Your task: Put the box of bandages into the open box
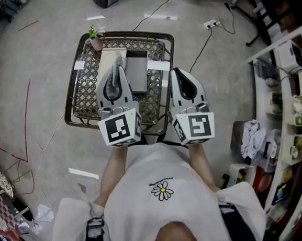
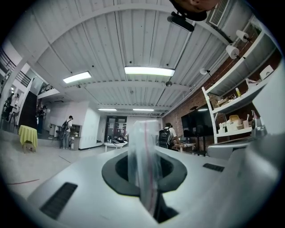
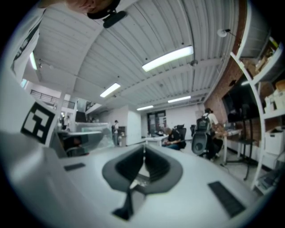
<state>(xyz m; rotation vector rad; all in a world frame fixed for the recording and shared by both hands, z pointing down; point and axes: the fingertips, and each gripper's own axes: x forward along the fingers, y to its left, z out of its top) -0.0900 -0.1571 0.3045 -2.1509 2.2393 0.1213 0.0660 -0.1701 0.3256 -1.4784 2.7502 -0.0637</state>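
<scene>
A: Here, what does the left gripper point(image 1: 118, 70) hold?
B: Its jaws are pressed onto a strip of clear plastic bag point(image 2: 144, 151) with a reddish line along it. The bag stands up between them and reaches past the tips.
A: And the right gripper point(image 3: 143, 151)?
B: Jaws together, nothing between them. It hangs beside the left one, apart from it, at the right edge of the wire tray point(image 1: 84, 81).
A: Where is the bandage box?
B: Just ahead of the left gripper's tip a pale packet point(image 1: 113, 56) shows over the tray's far part. Whether it is the bandage box inside the bag cannot be told. A dark box point(image 1: 137, 71) lies on the tray just right of that tip, between the two grippers. A small potted plant point(image 1: 96, 37) stands at the tray's far left corner.
</scene>
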